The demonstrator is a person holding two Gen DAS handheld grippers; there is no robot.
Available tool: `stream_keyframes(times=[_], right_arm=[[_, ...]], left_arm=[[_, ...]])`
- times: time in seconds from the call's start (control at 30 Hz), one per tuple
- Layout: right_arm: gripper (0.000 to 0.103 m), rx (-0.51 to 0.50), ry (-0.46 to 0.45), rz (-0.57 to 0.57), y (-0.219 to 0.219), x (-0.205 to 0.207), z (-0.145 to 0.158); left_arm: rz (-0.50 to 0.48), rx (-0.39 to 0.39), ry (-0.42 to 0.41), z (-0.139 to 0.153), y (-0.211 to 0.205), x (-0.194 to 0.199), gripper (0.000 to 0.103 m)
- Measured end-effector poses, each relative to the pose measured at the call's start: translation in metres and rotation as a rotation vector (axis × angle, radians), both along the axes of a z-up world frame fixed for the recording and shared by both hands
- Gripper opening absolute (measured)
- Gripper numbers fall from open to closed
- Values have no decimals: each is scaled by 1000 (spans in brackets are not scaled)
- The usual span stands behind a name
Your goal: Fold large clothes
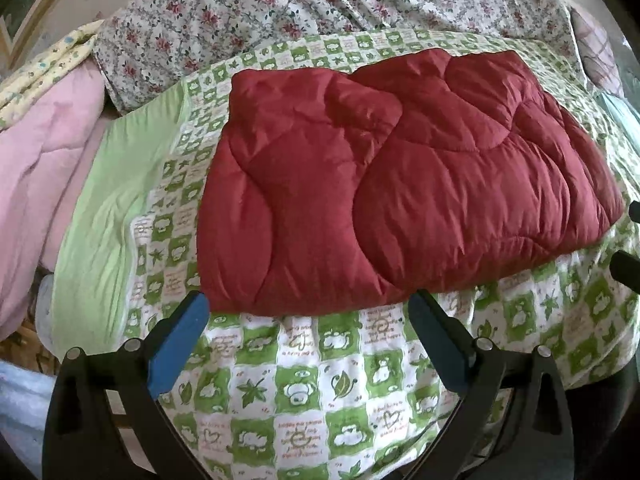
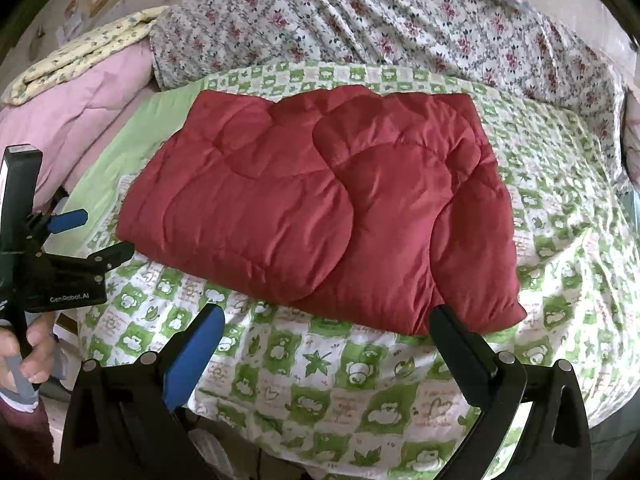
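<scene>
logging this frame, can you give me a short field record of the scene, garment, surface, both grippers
garment: red quilted item, lying folded in a rough rectangle
surface: green-and-white checked bedspread
behind: floral sheet; pink quilt at the left
left hand-held gripper: open, at the garment's near edge, holding nothing
right hand-held gripper: open, at the near edge, holding nothing

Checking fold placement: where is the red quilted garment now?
In both wrist views the folded red quilted garment lies centred on the green-checked sheet, ahead of both open tongs.
</scene>
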State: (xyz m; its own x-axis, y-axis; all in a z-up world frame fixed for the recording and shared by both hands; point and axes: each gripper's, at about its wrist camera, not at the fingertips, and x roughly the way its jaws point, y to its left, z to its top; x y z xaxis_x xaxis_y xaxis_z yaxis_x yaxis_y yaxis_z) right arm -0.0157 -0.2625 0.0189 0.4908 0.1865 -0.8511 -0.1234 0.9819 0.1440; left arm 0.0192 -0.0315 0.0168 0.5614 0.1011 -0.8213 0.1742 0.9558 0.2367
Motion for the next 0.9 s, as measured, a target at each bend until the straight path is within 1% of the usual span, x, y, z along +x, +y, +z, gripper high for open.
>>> stream_keyframes(times=[0.33, 0.9], right_arm=[[103, -4, 7, 5, 1, 19, -2], [103, -27, 26, 35, 12, 41, 0]], left_arm=[[16, -16, 5, 0, -1, 15, 101], [1, -31, 16, 3, -2, 22, 101]])
